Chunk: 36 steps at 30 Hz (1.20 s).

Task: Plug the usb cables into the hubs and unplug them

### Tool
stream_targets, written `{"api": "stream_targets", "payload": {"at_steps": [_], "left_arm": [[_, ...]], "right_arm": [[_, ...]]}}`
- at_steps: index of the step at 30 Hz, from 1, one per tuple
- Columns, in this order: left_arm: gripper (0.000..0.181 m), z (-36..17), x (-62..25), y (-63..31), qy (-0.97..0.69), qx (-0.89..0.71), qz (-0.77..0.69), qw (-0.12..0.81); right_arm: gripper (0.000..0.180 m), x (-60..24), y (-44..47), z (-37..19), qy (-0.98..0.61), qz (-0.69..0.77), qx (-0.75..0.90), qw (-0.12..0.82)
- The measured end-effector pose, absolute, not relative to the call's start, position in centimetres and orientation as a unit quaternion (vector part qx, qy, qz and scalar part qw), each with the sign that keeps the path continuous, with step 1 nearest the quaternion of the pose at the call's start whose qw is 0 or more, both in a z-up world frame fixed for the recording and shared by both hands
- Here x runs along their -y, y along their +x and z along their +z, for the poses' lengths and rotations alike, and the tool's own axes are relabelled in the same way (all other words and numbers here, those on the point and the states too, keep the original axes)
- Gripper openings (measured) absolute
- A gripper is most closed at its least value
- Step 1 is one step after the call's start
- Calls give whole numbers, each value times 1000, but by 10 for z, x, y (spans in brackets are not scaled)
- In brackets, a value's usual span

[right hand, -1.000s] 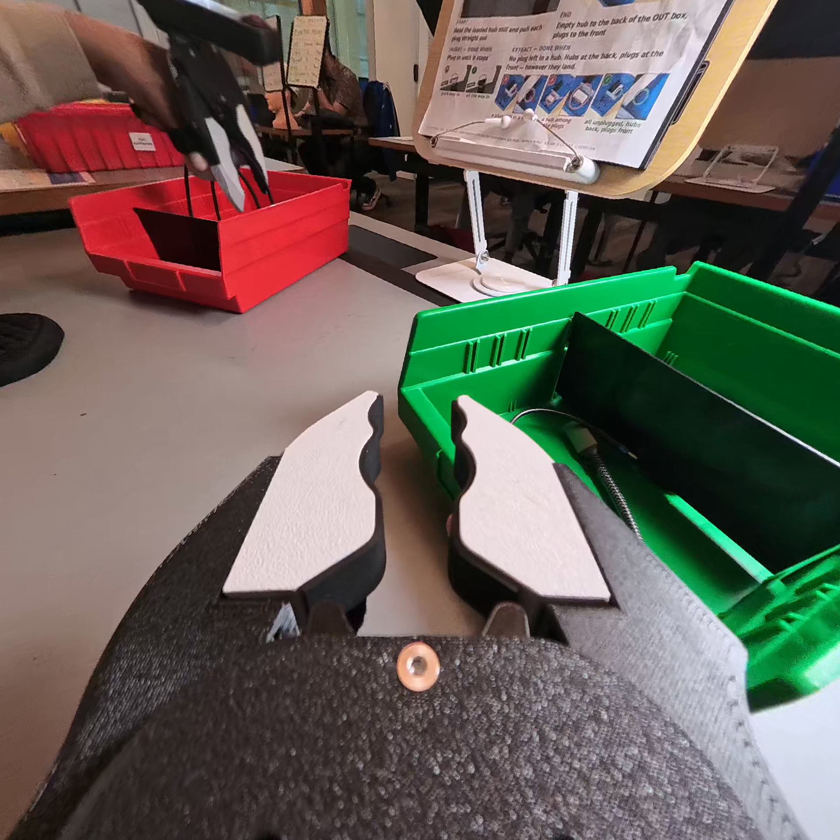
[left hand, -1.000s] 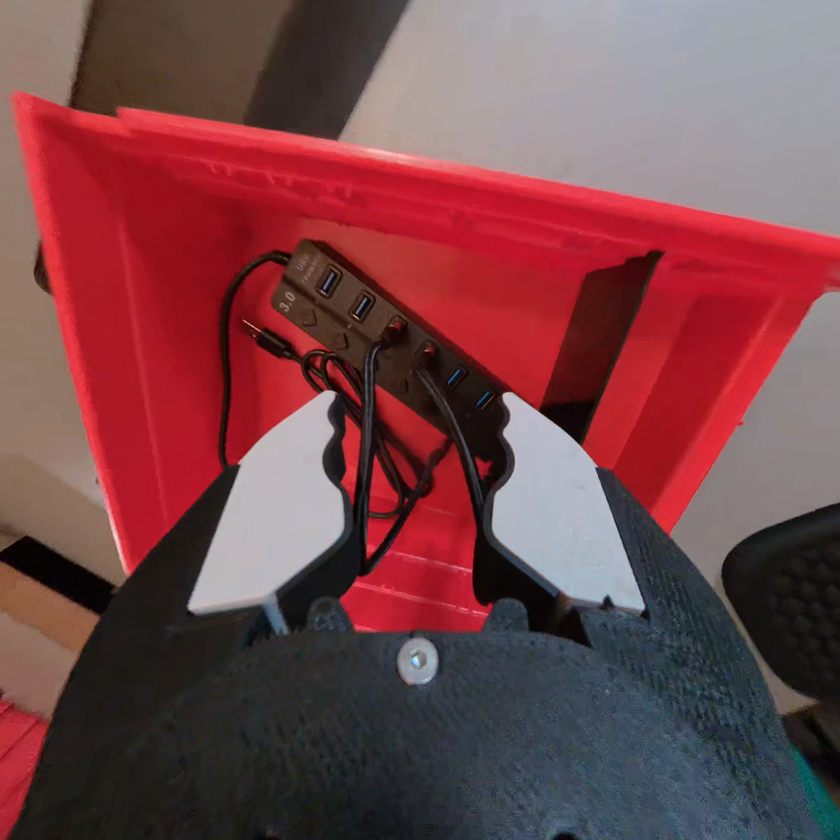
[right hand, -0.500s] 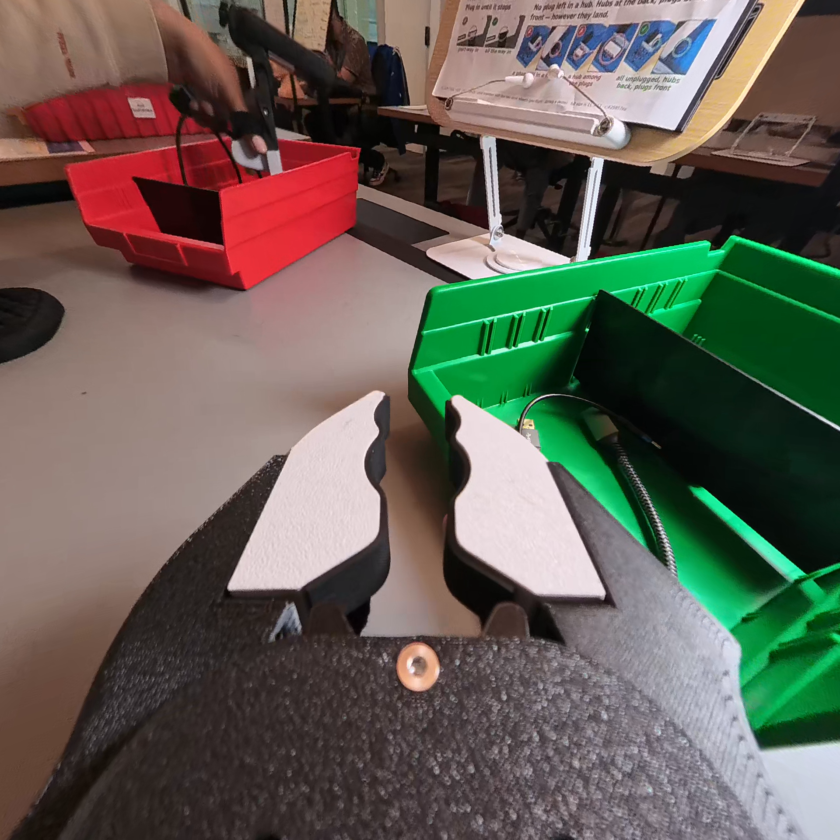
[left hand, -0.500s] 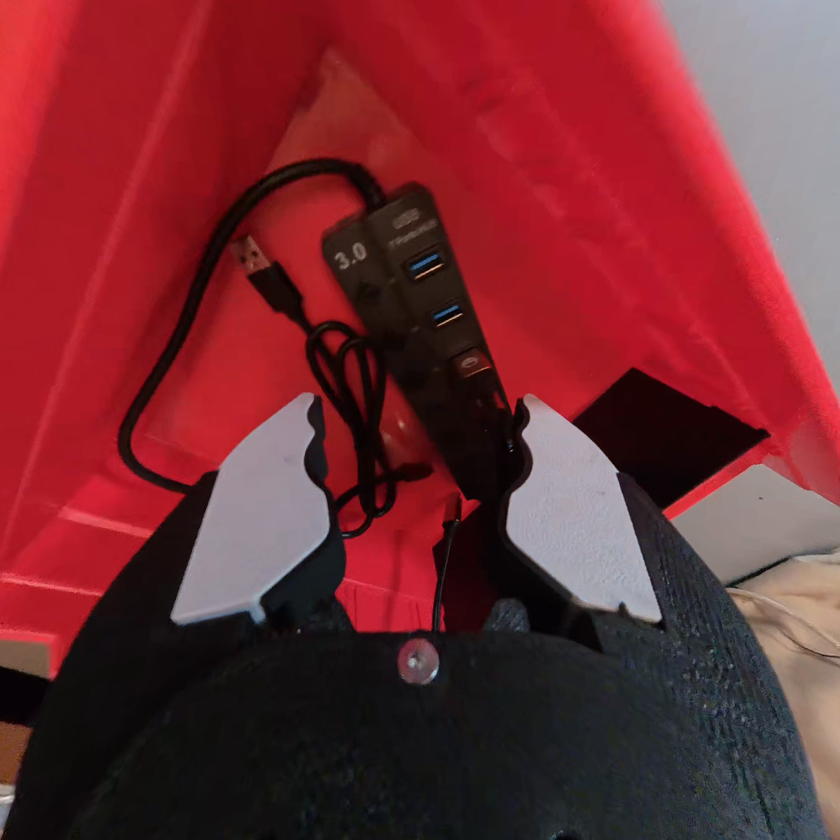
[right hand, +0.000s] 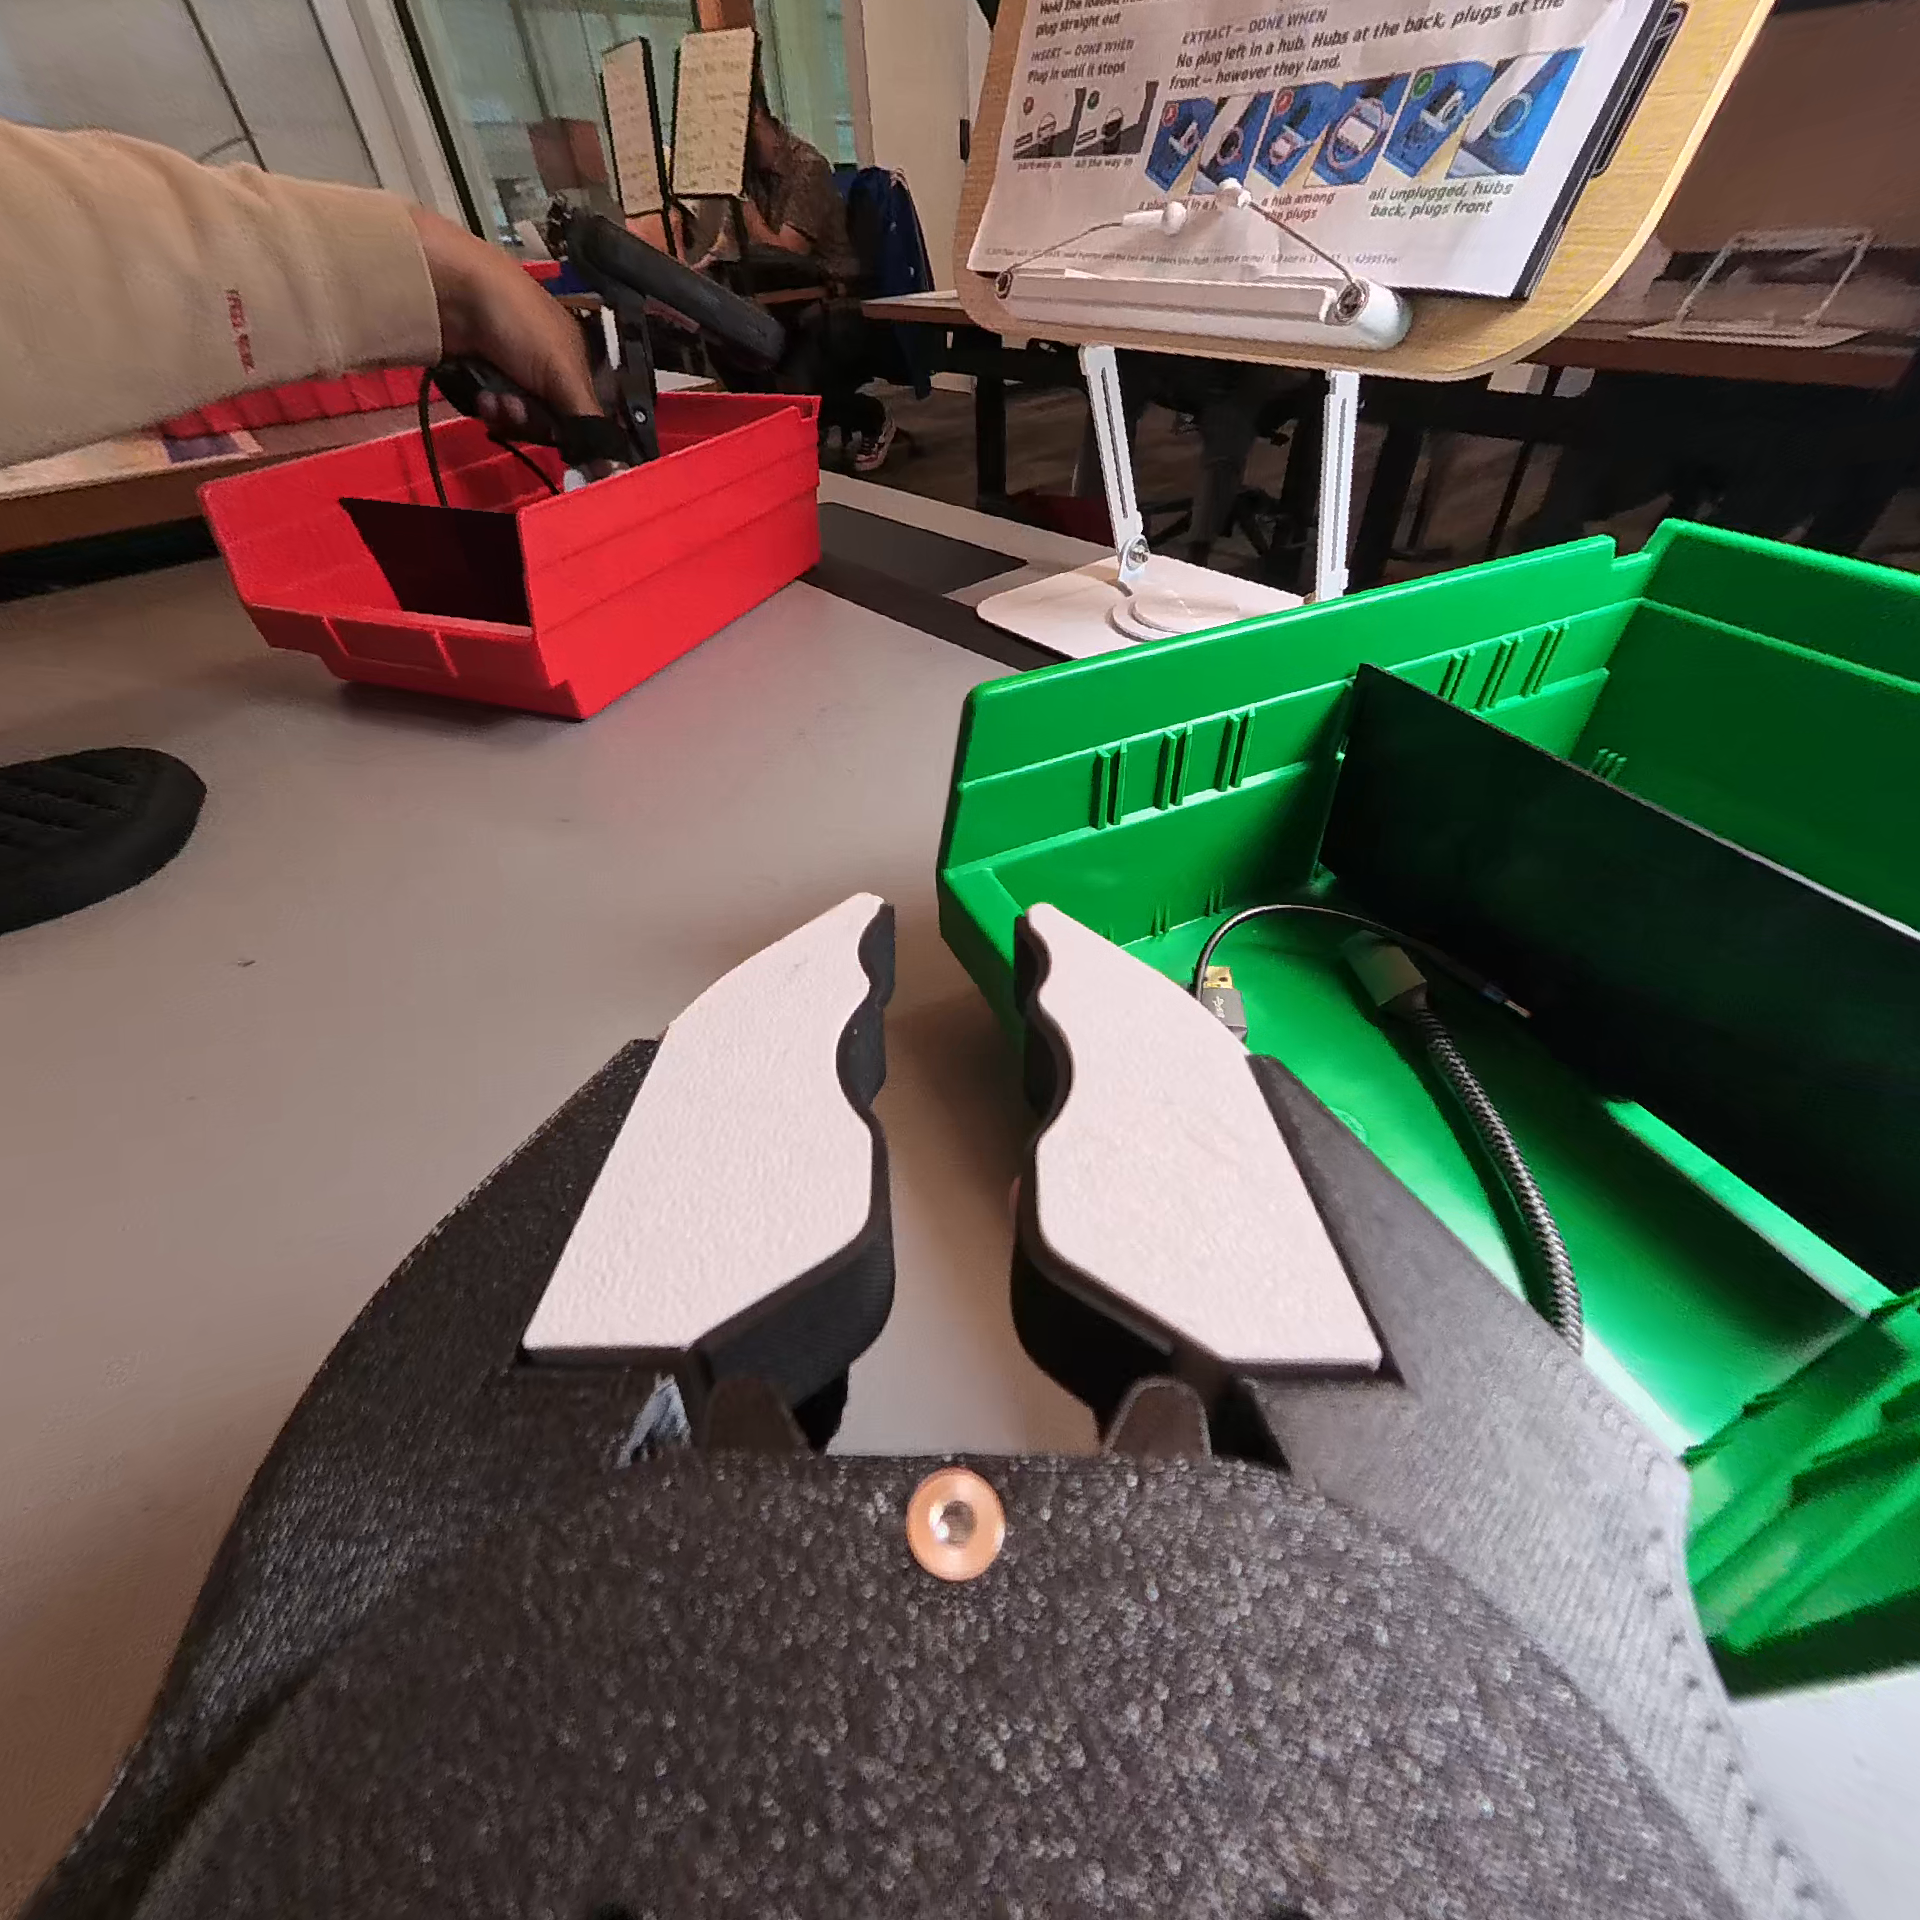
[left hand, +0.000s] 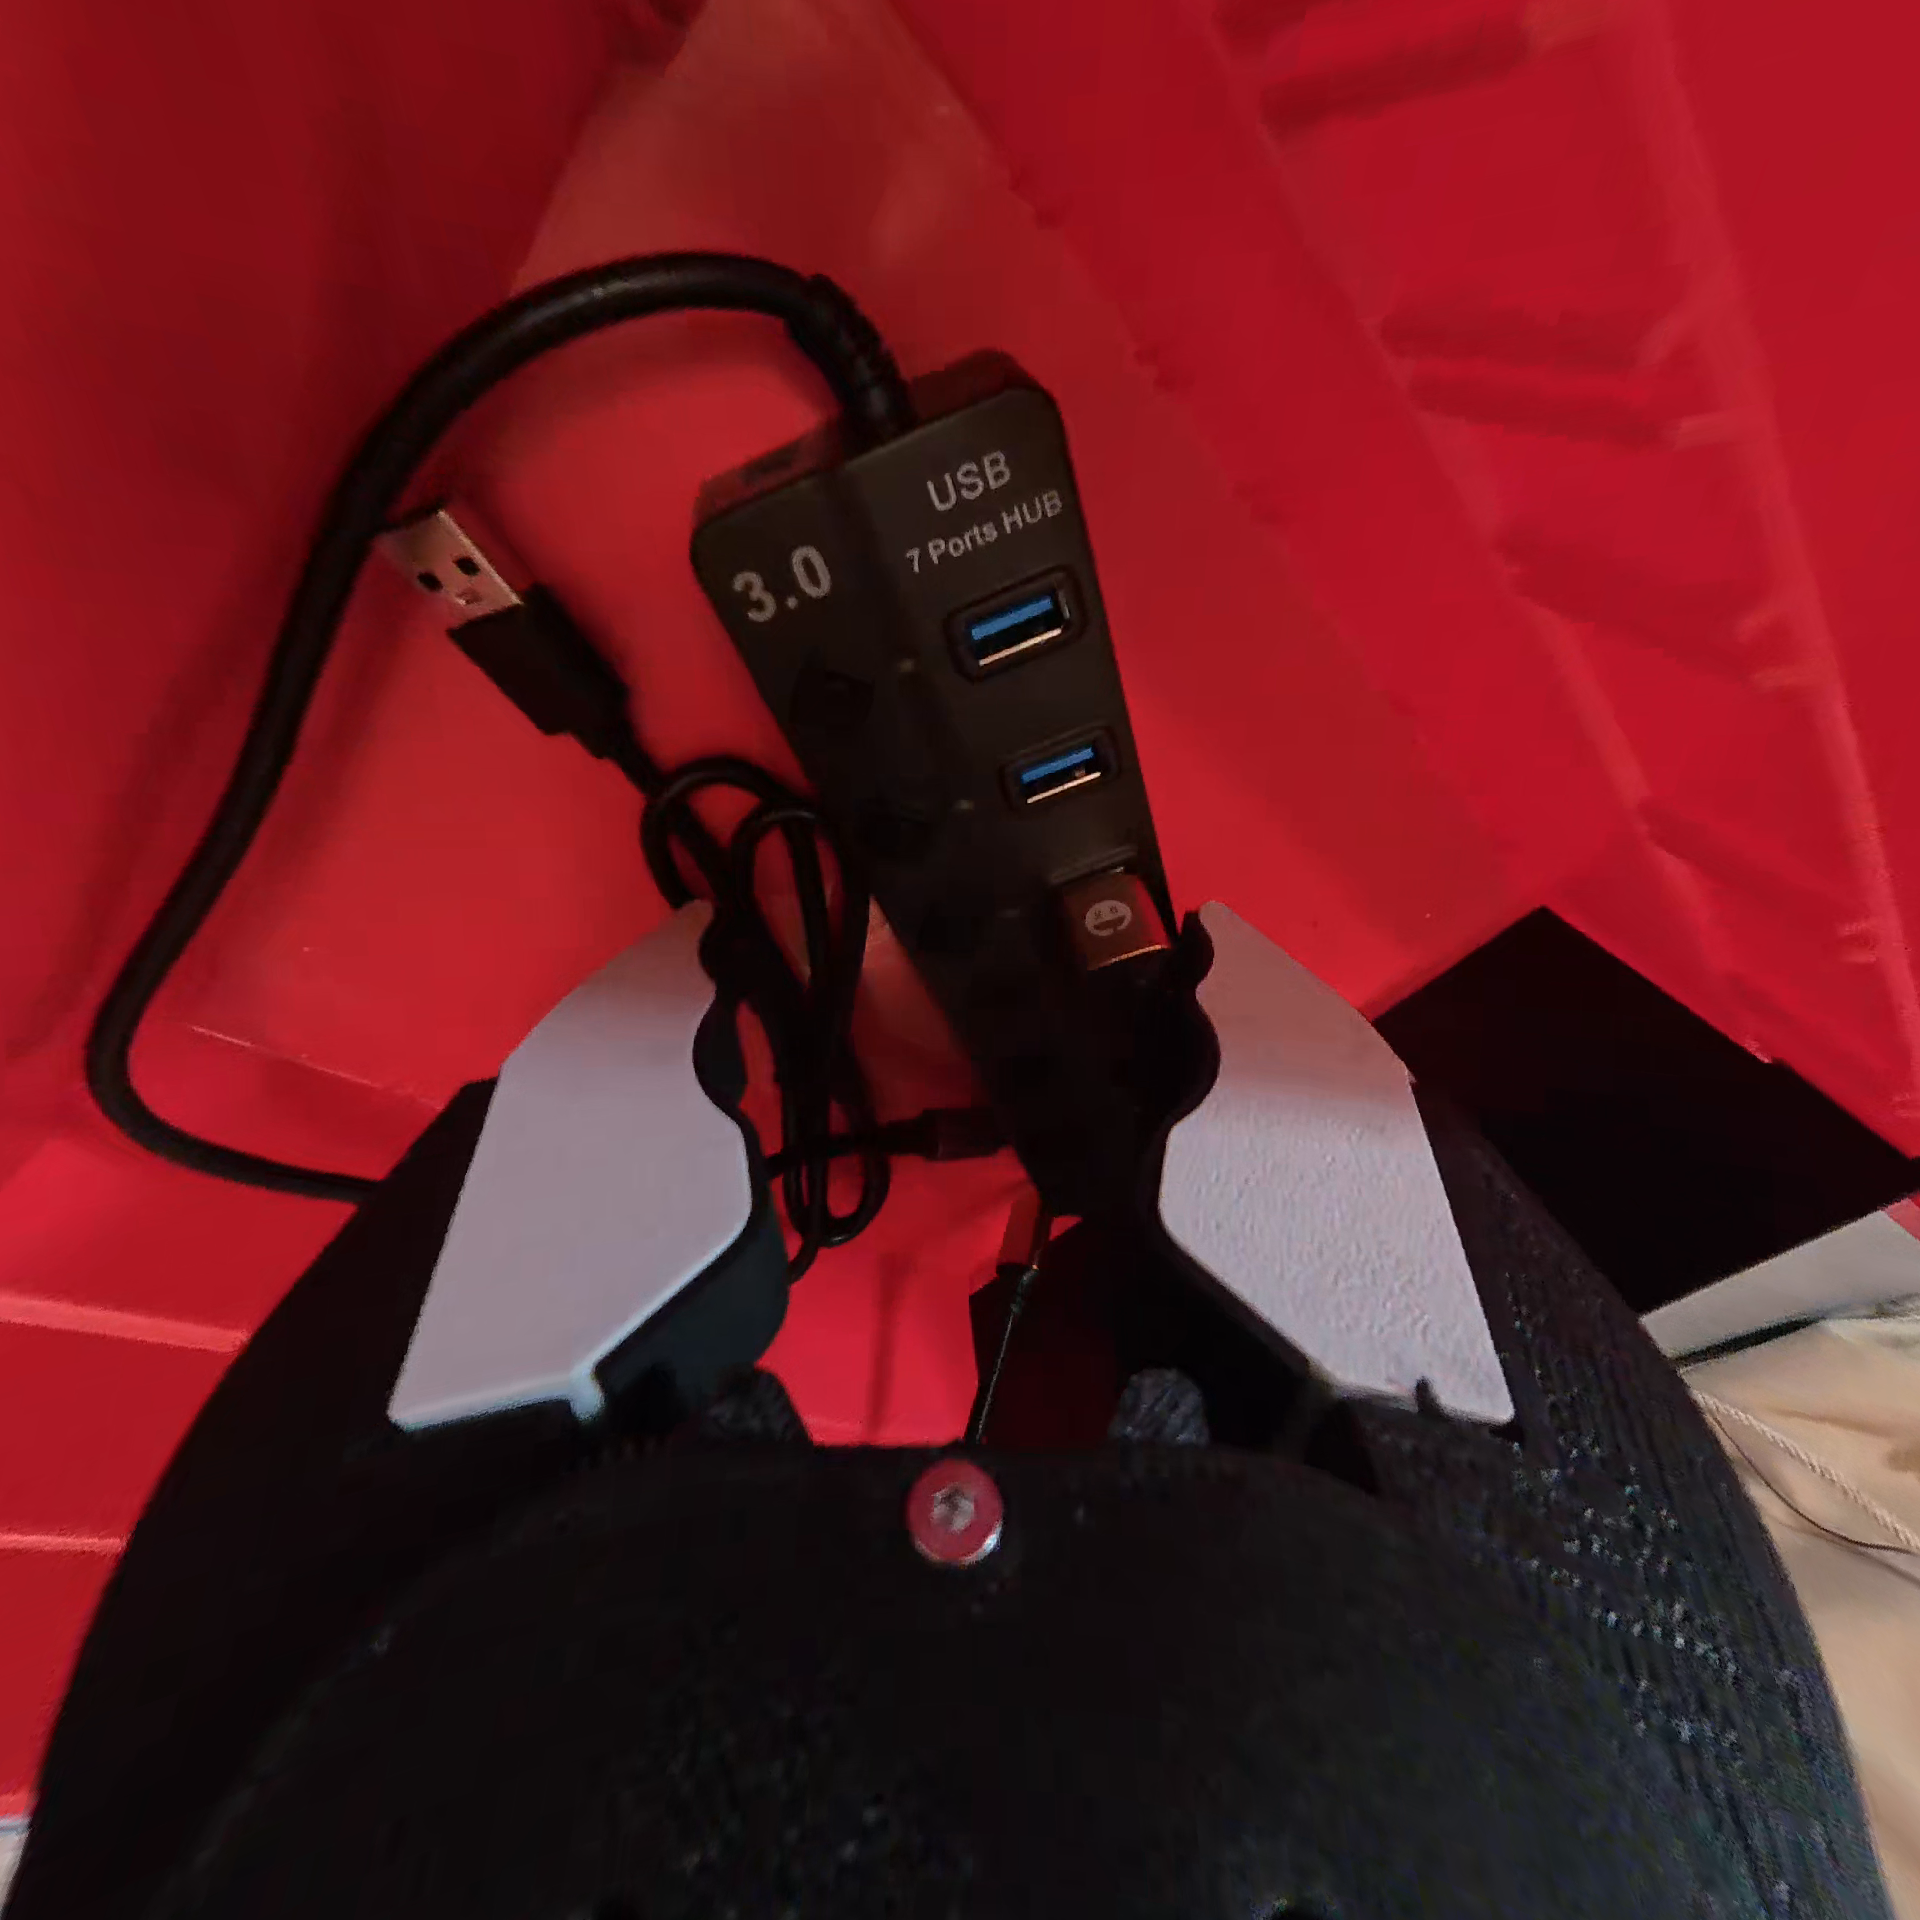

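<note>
In the left wrist view a black USB hub (left hand: 935,665) lies on the floor of the red bin (left hand: 312,312). Two blue ports show empty, and a plug (left hand: 1107,920) sits in the third. The hub's own thick cable ends in a loose plug (left hand: 457,582). Thin black cables (left hand: 769,935) coil beside it. My left gripper (left hand: 956,914) is open and straddles the hub's near end, its right finger against the hub. My right gripper (right hand: 951,925) is empty, its fingers a narrow gap apart, over the table beside the green bin (right hand: 1143,727).
The green bin has a black divider (right hand: 1610,883); a black cable (right hand: 1221,997) and a braided cable (right hand: 1455,1081) lie in its front part. The red bin (right hand: 623,561) stands far left with a hand in it. A paper stand (right hand: 1195,312) stands behind. A black pad (right hand: 83,831) lies left.
My left gripper has dropped into the red bin and closed in on the hub, still open. My right gripper has barely shifted beside the green bin.
</note>
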State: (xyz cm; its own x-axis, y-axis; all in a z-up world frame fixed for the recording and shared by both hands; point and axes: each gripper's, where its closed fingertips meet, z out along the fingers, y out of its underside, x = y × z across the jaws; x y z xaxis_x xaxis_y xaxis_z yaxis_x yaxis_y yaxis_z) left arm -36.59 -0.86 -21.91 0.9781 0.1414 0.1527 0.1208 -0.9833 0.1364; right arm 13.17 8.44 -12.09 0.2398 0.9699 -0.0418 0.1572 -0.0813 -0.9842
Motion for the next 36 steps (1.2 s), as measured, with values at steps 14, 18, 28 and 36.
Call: {"api": "stream_targets", "payload": {"at_steps": [14, 18, 28, 36], "left_arm": [[81, -220, 6, -370, 990, -103, 87, 41], [81, -221, 6, -375, 988, -112, 87, 54], [74, -223, 8, -370, 996, -53, 56, 47], [16, -178, -1, -363, 990, -4, 112, -86]], "right_arm": [[21, -78, 126, -120, -604, 414, 465, 497], [21, -80, 126, -122, -609, 418, 461, 492], [21, -76, 123, -121, -603, 415, 470, 494], [20, -73, 121, -120, -598, 417, 473, 495]]}}
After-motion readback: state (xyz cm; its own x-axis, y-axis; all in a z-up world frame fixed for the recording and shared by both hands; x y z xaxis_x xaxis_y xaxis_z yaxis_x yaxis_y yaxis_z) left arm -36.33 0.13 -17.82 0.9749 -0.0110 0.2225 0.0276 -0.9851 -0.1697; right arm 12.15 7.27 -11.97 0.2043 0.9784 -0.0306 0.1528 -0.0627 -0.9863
